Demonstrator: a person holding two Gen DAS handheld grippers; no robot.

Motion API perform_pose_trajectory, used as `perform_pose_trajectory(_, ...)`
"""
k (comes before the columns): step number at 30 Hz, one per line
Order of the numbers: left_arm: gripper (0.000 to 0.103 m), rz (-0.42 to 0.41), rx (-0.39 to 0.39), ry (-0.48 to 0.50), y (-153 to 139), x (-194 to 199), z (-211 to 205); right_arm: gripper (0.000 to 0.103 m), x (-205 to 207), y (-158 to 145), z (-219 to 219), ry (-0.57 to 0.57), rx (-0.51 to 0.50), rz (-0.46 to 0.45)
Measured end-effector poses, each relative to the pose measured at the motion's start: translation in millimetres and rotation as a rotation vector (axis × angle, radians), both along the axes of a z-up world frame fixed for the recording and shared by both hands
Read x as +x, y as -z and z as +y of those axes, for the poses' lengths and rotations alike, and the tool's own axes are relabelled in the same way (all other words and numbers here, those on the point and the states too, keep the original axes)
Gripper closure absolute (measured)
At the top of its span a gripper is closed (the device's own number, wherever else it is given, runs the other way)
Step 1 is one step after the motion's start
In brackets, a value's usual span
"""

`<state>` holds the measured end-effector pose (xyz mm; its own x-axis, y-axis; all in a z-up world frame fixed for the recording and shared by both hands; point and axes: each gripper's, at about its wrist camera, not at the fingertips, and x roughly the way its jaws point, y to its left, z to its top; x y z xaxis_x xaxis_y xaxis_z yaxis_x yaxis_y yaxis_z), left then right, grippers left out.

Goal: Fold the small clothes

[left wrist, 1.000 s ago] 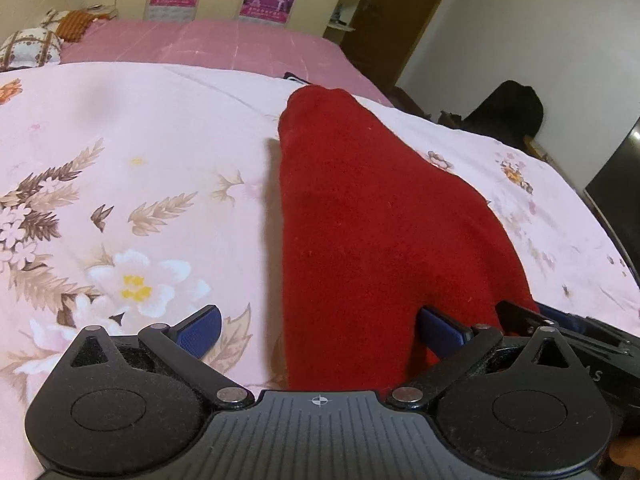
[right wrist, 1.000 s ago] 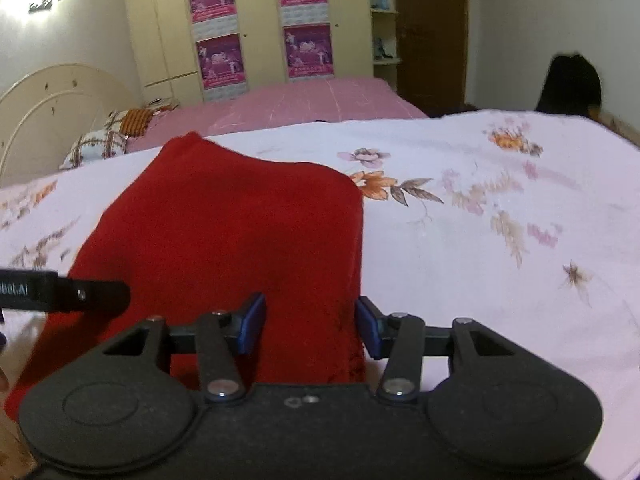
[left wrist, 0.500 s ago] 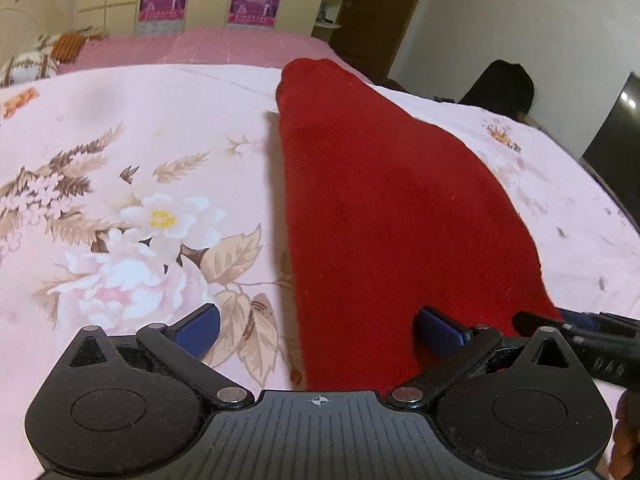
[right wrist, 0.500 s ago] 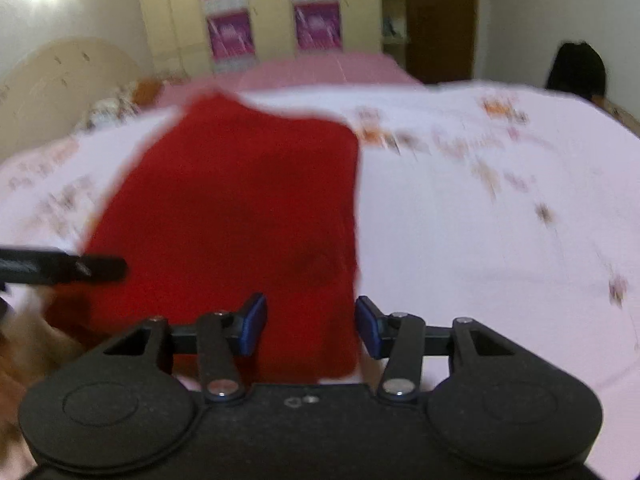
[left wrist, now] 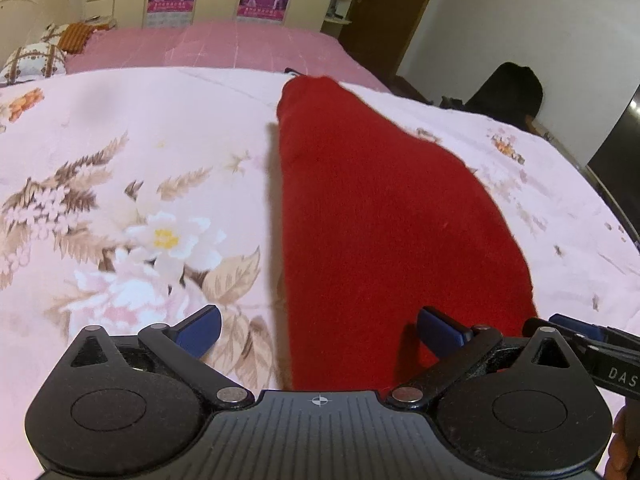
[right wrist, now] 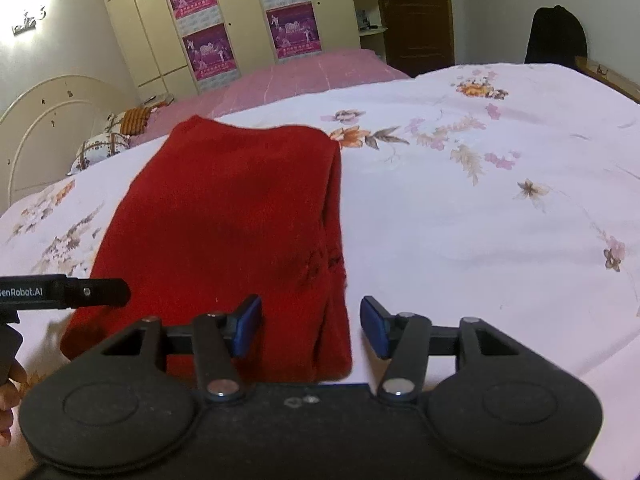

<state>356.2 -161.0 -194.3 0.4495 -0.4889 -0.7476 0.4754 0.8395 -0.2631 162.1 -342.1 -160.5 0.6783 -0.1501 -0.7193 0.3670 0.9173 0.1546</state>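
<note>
While both grippers sit spread wide and gripping nothing, the red garment [left wrist: 384, 216] lies folded on the floral bedsheet [left wrist: 120, 184].

Left wrist view: left gripper [left wrist: 318, 328] at bottom centre, blue pads [left wrist: 200, 326] far apart, the garment's near edge between them but not pinched; cloth fills the centre and right of frame, narrowing toward the upper centre. Right gripper's tip [left wrist: 580, 332] pokes in at lower right, just beside the garment's near right corner; contact cannot be told. Right wrist view: right gripper [right wrist: 311, 326] at bottom centre, fingers released, straddling the garment's [right wrist: 224, 232] right folded edge, layered cloth visible there. Left gripper's black finger [right wrist: 80, 292] enters from the left edge over the garment's lower left corner. Pink bed [right wrist: 304, 76] and wardrobe [right wrist: 240, 12] with posters fill the upper frame.
</note>
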Motion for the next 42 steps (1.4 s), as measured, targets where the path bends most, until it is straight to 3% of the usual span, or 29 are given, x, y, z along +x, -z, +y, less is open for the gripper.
perform_pose_trajectory(11,0.000,0.039,-0.027,-0.016,-2.1,31.1,-16.6,0.032,27.0,-8.0,-14.6,-0.011,0.019,-0.041)
perform_pose_trajectory(19,0.000,0.123,-0.129,-0.006,15.4,54.3,-20.1,0.030,56.4,3.4,-34.6,-0.008,0.067,-0.036)
perform_pose_trajectory(24,0.000,0.140,-0.186,0.035,26.6,59.8,-23.2,0.030,73.5,18.4,-47.5,-0.024,0.152,-0.020)
perform_pose_trajectory(27,0.000,0.147,-0.208,0.058,28.0,60.6,-26.0,0.030,76.5,32.6,-60.0,-0.012,0.276,-0.028)
perform_pose_trajectory(29,0.001,0.153,-0.226,0.067,28.1,59.9,-29.0,0.038,76.7,36.4,-63.1,-0.014,0.308,-0.054)
perform_pose_trajectory(31,0.008,0.160,-0.240,0.080,27.4,56.6,-34.6,0.053,79.6,39.0,-62.5,-0.036,0.364,-0.056)
perform_pose_trajectory(35,0.023,0.197,-0.280,0.078,23.9,55.7,-37.6,0.071,78.0,35.9,-60.5,-0.029,0.411,-0.071)
perform_pose_trajectory(42,0.047,0.140,-0.320,0.087,3.7,48.8,-30.0,0.075,72.5,16.0,-44.4,-0.037,0.345,-0.134)
